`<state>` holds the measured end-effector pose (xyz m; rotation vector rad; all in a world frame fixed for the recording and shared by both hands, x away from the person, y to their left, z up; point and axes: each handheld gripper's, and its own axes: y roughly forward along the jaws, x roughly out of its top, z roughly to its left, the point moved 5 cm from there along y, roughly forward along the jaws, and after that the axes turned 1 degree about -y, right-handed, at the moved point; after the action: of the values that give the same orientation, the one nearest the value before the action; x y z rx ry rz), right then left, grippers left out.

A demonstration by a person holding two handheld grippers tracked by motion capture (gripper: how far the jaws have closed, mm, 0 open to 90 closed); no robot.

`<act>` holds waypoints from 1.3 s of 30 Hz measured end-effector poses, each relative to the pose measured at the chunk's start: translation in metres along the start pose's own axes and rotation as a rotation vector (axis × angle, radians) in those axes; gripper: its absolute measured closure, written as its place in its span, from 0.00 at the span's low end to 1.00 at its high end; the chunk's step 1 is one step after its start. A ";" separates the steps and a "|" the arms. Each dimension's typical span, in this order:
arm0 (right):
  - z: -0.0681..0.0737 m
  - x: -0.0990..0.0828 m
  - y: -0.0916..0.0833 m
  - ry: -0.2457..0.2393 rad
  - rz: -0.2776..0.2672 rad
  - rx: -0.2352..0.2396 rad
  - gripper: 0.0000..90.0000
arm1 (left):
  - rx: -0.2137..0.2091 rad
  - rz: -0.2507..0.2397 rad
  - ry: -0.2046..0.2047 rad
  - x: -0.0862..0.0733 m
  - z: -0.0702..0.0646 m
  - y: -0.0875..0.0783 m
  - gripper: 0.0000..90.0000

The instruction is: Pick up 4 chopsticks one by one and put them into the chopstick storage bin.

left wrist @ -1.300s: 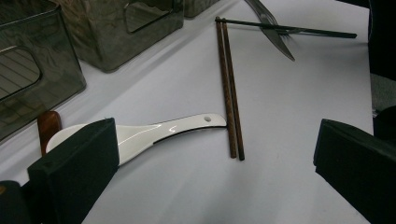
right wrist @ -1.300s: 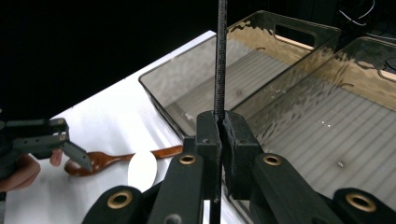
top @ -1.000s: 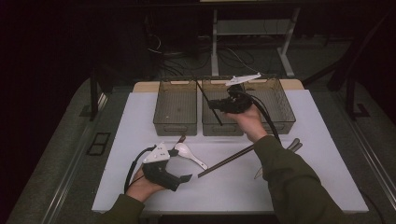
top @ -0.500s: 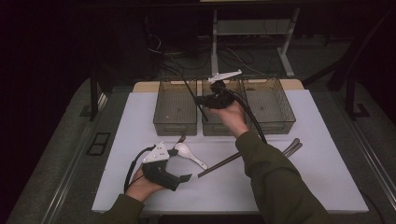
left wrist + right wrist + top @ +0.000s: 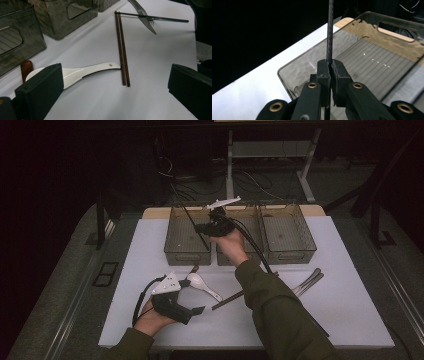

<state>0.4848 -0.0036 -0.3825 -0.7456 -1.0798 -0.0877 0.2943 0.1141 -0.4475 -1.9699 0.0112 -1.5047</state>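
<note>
One thin black chopstick [image 5: 329, 30] sits pinched in our right hand-held gripper [image 5: 330, 65] above the leftmost smoky plastic bin [image 5: 186, 236]; our left hand-held gripper [image 5: 112, 82] gapes wide.

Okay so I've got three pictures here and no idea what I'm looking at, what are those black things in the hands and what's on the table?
A person sits at a white table holding hand-operated tongs, one per hand. One picture looks down from above; the other two come from small cameras riding on each tool. The right tongs are clamped shut on a thin black chopstick, held over the leftmost of three smoky plastic bins. The left tongs rest open near a white spoon and a pair of brown chopsticks. Metal cutlery lies farther right.
</note>
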 end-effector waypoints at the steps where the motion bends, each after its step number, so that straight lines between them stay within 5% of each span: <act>1: 0.000 -0.001 0.003 -0.003 0.005 -0.005 0.94 | 0.000 0.000 -0.001 0.000 0.000 0.000 0.00; 19: -0.003 -0.022 0.030 -0.019 0.120 -0.068 0.93 | -0.007 0.010 0.002 0.000 -0.001 0.001 0.00; 28: -0.005 -0.023 0.027 -0.012 0.144 -0.079 0.66 | -0.011 0.013 0.002 -0.001 -0.001 0.002 0.00; 39: 0.005 -0.015 0.007 -0.030 0.137 -0.037 0.50 | -0.006 0.017 0.002 -0.001 -0.001 0.003 0.00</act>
<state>0.4767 -0.0001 -0.3969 -0.8547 -1.0550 0.0200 0.2941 0.1123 -0.4499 -1.9687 0.0327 -1.4972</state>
